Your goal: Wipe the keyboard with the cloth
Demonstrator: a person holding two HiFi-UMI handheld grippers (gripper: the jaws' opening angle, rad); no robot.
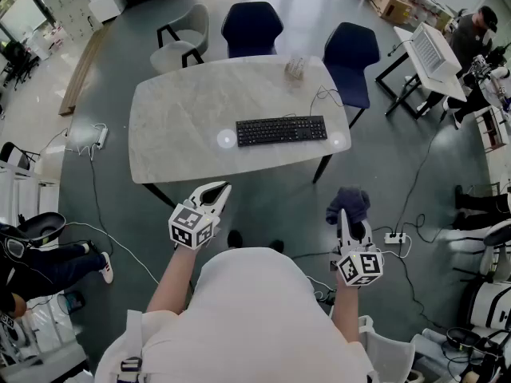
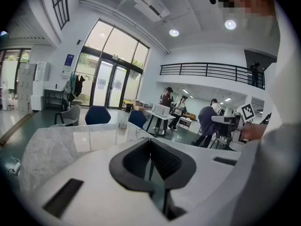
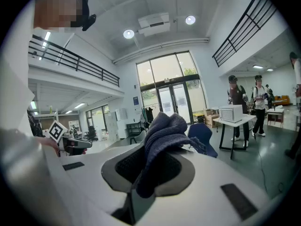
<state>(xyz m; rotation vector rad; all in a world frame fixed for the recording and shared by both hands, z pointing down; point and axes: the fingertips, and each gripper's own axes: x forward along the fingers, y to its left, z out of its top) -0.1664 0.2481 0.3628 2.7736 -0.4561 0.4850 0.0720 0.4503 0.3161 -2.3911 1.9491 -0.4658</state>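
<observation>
Cloth (image 1: 350, 200) held short of the keyboard (image 1: 281, 130)
Right tongs (image 1: 346, 218) pinch the cloth; left tongs (image 1: 217, 191) are pressed together, empty, near the tabletop (image 1: 184, 118) edge.

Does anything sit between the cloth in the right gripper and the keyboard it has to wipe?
Nothing visible does. The cloth, clamped in the right gripper, is held short of the table, whose near part is bare up to the keyboard.

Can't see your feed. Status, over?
Left gripper shut, empty. Right gripper shut on cloth, short of table. Keyboard on table, untouched. Nothing between.
</observation>
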